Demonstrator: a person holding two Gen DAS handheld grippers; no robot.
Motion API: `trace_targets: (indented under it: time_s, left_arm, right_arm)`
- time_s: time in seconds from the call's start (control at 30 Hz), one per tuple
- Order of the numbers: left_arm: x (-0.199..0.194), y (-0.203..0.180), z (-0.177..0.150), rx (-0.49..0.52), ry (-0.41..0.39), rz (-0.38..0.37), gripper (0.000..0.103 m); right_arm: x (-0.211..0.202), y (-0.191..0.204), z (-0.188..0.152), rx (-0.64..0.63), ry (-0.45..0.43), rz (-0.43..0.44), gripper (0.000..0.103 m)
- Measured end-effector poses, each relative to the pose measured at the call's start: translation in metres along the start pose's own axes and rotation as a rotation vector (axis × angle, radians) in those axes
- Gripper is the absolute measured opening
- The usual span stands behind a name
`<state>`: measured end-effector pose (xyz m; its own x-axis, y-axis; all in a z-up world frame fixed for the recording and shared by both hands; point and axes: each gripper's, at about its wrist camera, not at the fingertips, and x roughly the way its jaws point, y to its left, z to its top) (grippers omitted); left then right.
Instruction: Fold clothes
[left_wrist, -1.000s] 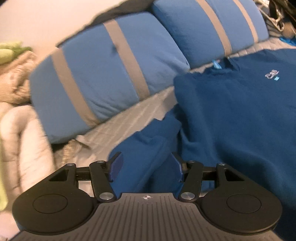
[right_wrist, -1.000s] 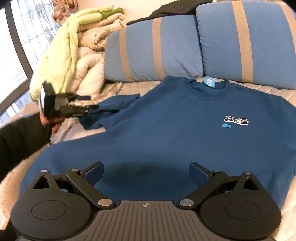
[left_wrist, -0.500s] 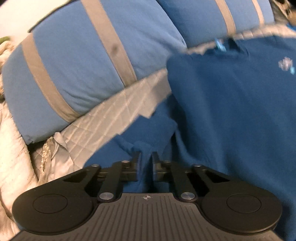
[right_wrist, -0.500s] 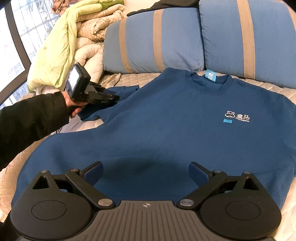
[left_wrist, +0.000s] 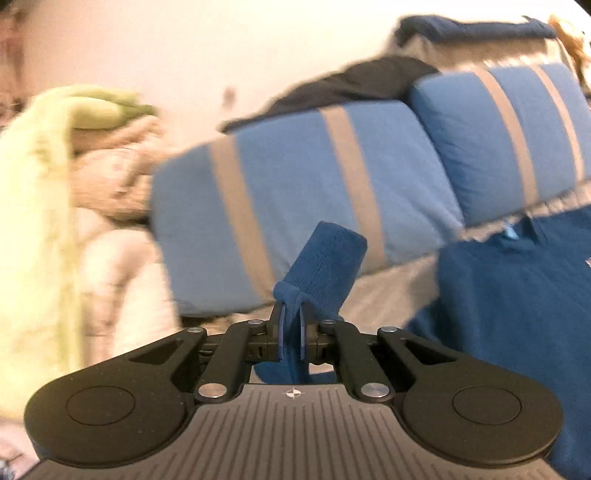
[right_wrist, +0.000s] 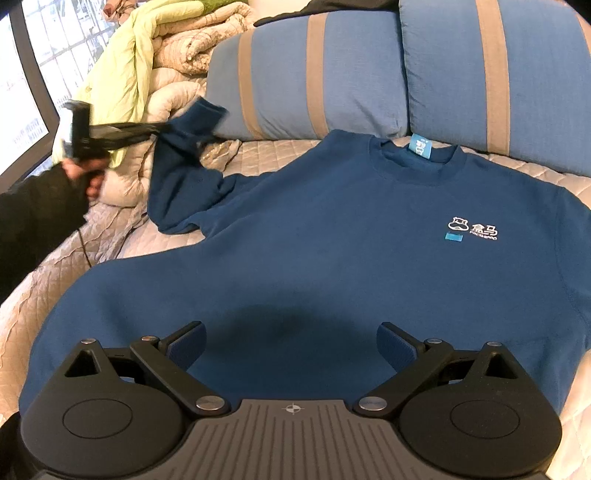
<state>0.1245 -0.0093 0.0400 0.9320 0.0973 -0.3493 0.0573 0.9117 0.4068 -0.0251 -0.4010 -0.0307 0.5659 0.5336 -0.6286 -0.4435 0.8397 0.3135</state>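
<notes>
Since half a second ago, the left gripper (left_wrist: 291, 325) has risen from the bed with the ribbed cuff of the sleeve (left_wrist: 321, 266) clamped between its closed fingers, so that its camera now looks at the striped pillows and the pale wall rather than down at the fabric. From the right wrist view, that same left gripper (right_wrist: 162, 129) is held up in a dark-sleeved hand (right_wrist: 86, 173) at the left of the bed, and the sleeve (right_wrist: 181, 173) hangs from it in a slack fold back down to the shoulder. The dark blue long-sleeved sweatshirt (right_wrist: 332, 258) lies face up and spread flat on the quilted beige bedspread (right_wrist: 258, 155), its collar with a light blue neck tag (right_wrist: 420, 146) pointing toward the two blue pillows with grey-beige stripes (right_wrist: 314, 74), and a small white printed logo (right_wrist: 472, 228) sits on the chest. The right gripper (right_wrist: 291, 345) hovers low over the sweatshirt's lower hem with its fingers spread wide and nothing between them. A heap of pale green and cream quilts (right_wrist: 155, 66) is piled at the left beside the pillows, and a dark garment (left_wrist: 351, 85) is draped across the pillow tops.
</notes>
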Motion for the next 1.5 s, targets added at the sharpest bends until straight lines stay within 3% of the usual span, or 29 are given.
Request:
trace_targets:
  time_s: [0.33,0.53,0.67,0.73,0.8,0.93,1.0,1.17,1.3,1.5]
  left_arm:
    - [-0.069,0.091,-0.060,-0.253,-0.042,0.257,0.009]
    - [-0.078,0.118,-0.132,-0.328,0.068,0.409,0.011]
    - [-0.073,0.113,-0.176,-0.338,0.201,0.364,0.018]
    - [-0.076,0.105,-0.189,-0.312,0.221,0.373,0.024]
    - [-0.078,0.106,-0.193,-0.326,0.231,0.370,0.039]
    - [-0.091,0.116,-0.198,-0.385,0.226,0.370,0.049]
    - [-0.099,0.127,-0.203,-0.451,0.212,0.364,0.055]
    - [-0.124,0.165,-0.221,-0.746,0.180,0.348,0.065]
    - [-0.127,0.193,-0.253,-0.970,0.212,0.294,0.065]
    - [-0.115,0.203,-0.296,-1.188,0.269,0.182,0.065]
  right_arm:
    - [0.015,0.009,0.001,-0.070,0.119,0.033,0.099]
    - [0.022,0.013,0.002,-0.073,0.166,0.035,0.099]
    - [0.019,0.014,0.002,-0.066,0.154,0.027,0.099]
    - [0.017,0.013,0.002,-0.058,0.147,0.026,0.099]
    - [0.017,0.011,0.002,-0.051,0.143,0.025,0.099]
    - [0.017,0.009,0.003,-0.042,0.136,0.024,0.099]
    - [0.016,0.009,0.003,-0.038,0.131,0.026,0.099]
    - [0.013,0.006,0.002,-0.024,0.112,0.036,0.099]
    - [0.012,0.002,0.002,-0.005,0.101,0.048,0.099]
    - [0.012,0.002,0.002,-0.002,0.096,0.050,0.099]
